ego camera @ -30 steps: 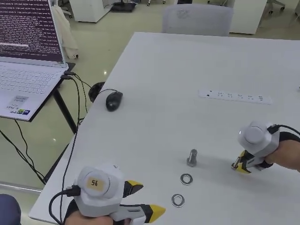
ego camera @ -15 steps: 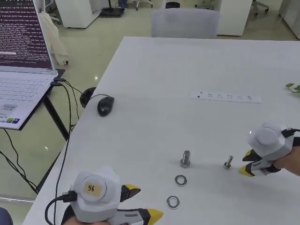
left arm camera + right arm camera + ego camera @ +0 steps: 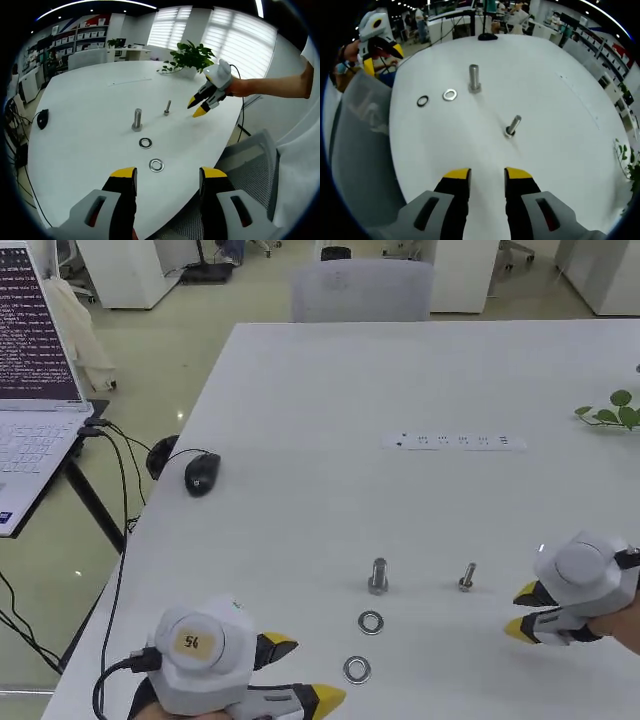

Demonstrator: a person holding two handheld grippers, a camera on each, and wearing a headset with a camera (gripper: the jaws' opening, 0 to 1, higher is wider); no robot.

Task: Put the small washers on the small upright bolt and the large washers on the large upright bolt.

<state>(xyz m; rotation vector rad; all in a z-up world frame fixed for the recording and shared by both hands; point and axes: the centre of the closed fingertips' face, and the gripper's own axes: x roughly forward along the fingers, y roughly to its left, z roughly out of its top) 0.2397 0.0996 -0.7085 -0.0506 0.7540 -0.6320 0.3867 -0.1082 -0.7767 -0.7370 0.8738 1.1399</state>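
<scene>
My left gripper (image 3: pixel 315 672) and right gripper (image 3: pixel 518 611) stand with jaws parted and empty, no washer threaded yet; next, I judge, close the left jaws on the near washer (image 3: pixel 356 669).

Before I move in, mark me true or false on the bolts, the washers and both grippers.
1. The large bolt and the small bolt stand apart on the table. True.
2. A washer sits on the large bolt. False: the farther washer and the nearer washer lie flat on the table.
3. The right gripper holds the small bolt. False: it is open and empty, beside that bolt.
4. The left gripper is open and empty. True.
</scene>
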